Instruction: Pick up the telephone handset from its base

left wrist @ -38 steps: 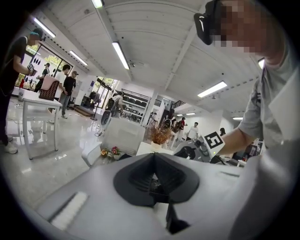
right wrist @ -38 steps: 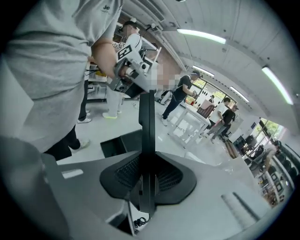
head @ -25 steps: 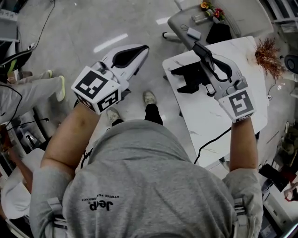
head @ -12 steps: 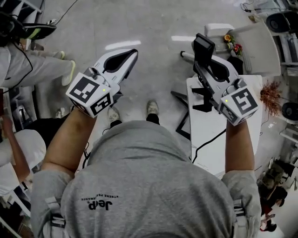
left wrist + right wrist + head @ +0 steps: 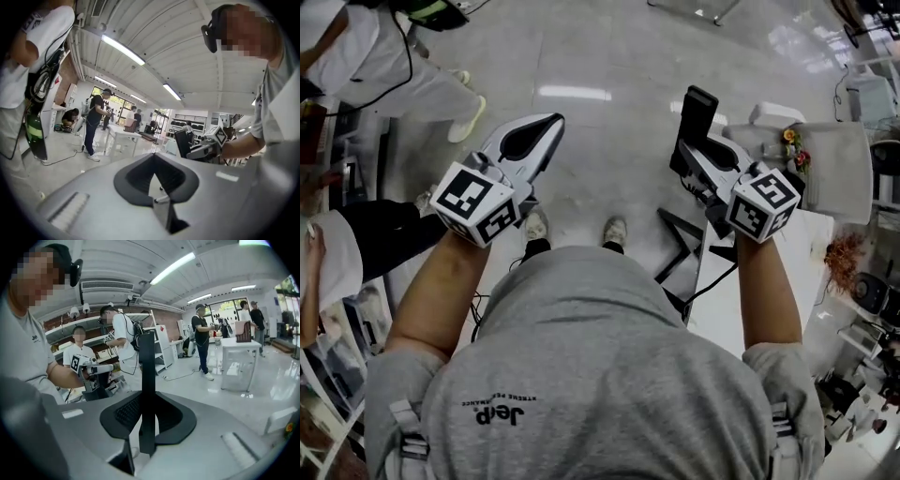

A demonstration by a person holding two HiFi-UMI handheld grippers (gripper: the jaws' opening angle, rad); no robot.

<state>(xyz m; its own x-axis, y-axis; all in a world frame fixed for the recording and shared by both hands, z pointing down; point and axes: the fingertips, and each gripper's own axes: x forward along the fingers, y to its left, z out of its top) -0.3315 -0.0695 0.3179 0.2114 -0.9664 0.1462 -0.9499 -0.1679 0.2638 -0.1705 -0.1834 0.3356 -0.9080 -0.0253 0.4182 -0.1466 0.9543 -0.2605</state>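
step: telephone handset point(image 5: 701, 108) judged clear of its base, carry phase | do: firm clamp, no wrist roll, stay near white table point(image 5: 811, 272) lower right | left gripper point(image 5: 551, 122): upper left, jaws together, empty | right gripper point(image 5: 692, 150): jaws narrow, clamped on handset | handset: black flat slab, upper centre-right, end poking past the jaws

Bare floor point(image 5: 609, 122) lies open ahead; a white table point(image 5: 806, 262) stands near the right claw point(image 5: 692, 150), a person point(image 5: 394, 75) far left.

The person is wearing a grey short-sleeved shirt point(image 5: 600, 366) with black letters point(image 5: 502, 412) at the lower left, and light shoes point(image 5: 615, 231).
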